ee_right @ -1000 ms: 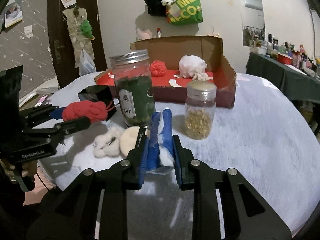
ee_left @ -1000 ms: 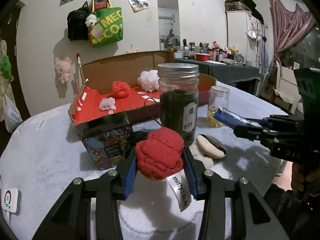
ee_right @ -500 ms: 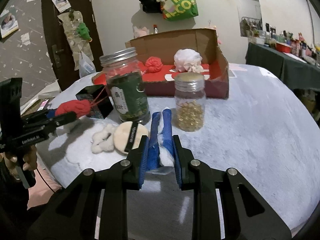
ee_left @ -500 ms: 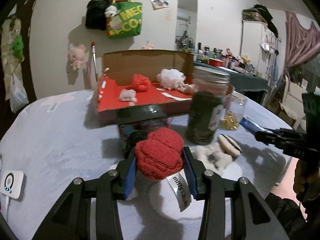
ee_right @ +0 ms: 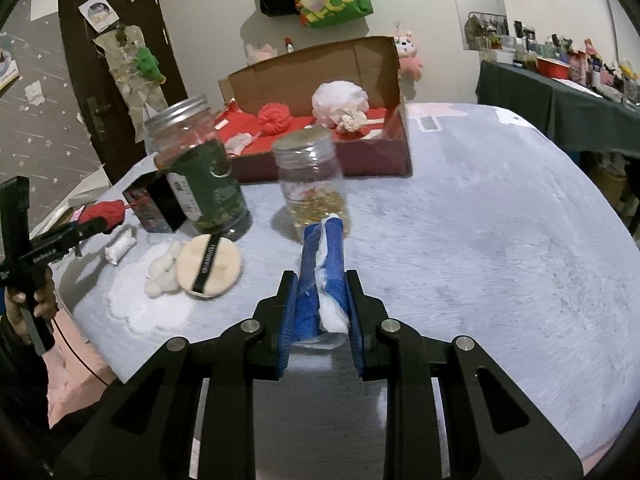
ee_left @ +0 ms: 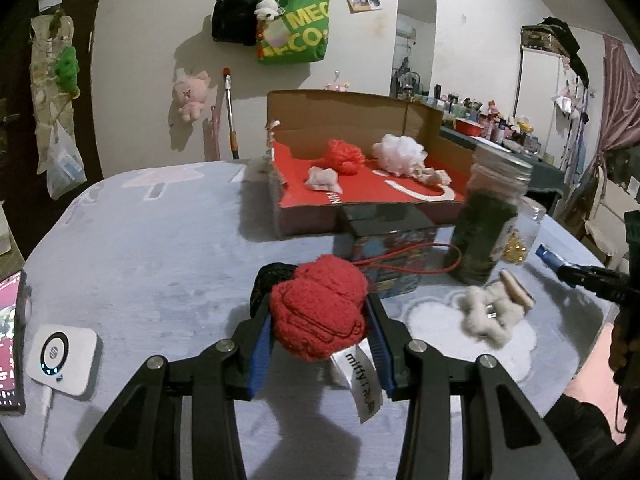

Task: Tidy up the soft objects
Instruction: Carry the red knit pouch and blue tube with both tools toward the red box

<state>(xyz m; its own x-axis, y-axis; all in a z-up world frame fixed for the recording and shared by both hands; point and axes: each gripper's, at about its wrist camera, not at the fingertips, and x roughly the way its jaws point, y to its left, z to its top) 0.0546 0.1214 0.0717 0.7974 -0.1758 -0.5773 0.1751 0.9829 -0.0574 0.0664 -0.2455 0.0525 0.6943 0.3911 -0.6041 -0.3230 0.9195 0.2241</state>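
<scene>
Left wrist view: left gripper (ee_left: pixel 318 334) clamped on red plush (ee_left: pixel 318 314), frame centre; the open cardboard box (ee_left: pixel 352 120) now sits upper centre rather than left, so carry the plush high over the small black box (ee_left: pixel 390 236) before release. Right wrist view: right gripper (ee_right: pixel 322 298) pinched on a blue-and-white cloth (ee_right: pixel 324 280); jars (ee_right: pixel 200 168) appear shifted left and blurred; steer clear of them.

Lived-in home room, green tote bag (ee_left: pixel 294 28) and pink plush toy (ee_left: pixel 190 94) hung on wall, pink curtain (ee_left: pixel 618 100), cluttered side table (ee_right: pixel 560 92)
</scene>
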